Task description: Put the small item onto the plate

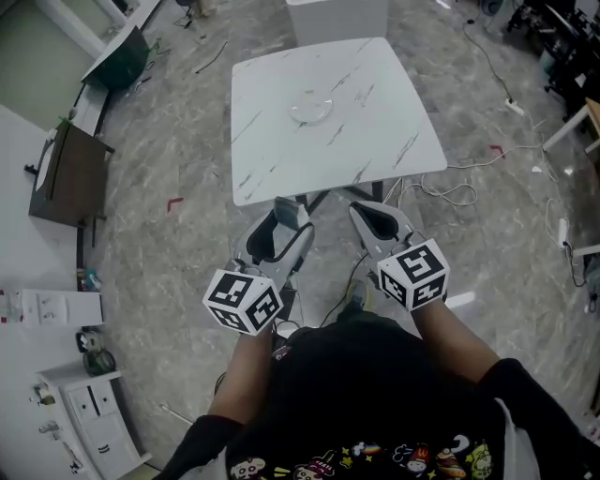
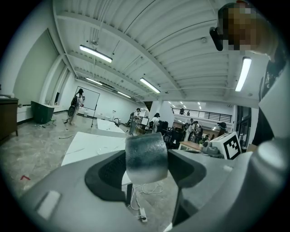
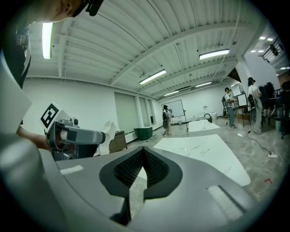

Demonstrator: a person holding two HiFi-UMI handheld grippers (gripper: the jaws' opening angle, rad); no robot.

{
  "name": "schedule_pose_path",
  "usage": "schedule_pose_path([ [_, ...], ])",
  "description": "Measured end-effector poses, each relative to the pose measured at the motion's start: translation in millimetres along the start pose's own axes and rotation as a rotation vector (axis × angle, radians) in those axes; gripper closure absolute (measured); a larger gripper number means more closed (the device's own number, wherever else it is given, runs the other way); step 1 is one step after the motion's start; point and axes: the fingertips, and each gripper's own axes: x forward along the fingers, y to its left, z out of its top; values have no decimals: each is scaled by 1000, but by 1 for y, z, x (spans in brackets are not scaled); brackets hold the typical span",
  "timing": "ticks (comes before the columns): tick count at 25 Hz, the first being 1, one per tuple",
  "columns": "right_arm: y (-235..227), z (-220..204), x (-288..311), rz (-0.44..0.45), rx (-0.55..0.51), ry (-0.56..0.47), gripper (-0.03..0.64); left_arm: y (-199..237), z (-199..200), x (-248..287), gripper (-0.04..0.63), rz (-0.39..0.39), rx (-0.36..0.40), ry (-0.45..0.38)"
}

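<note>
A clear glass plate (image 1: 310, 109) lies near the middle of the white marble table (image 1: 375, 141). Both grippers are held close to the person's body, short of the table's near edge. My left gripper (image 1: 286, 217) is shut on a small grey-and-white item (image 2: 146, 156), which fills the gap between its jaws in the left gripper view. My right gripper (image 1: 375, 217) is shut with its ribbed pads (image 3: 156, 168) meeting and nothing between them. The table (image 3: 204, 152) lies ahead in the right gripper view, and the plate is too faint to make out there.
A dark wooden cabinet (image 1: 66, 173) and a green bin (image 1: 122, 61) stand at the left. A white box (image 1: 337, 19) sits beyond the table. Cables (image 1: 450, 192) trail on the floor at the right. A white drawer unit (image 1: 89, 412) is at the lower left.
</note>
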Motion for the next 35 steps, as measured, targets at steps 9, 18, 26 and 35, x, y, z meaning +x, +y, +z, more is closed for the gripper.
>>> schedule_pose_path([
  [9,-47,-4,8,-4,48,-6,600,-4,-1,45,295,9,15,40],
  [18,-61,-2,0,-11,51,-21,600,-11,-5,59,295,6,24,58],
  [26,-64,-7,8,-16,45,-11,600,-3,-12,67,295,0,40,72],
  [35,-62,-8,44,-11,28,23,600,37,-16,78,295,3,41,92],
])
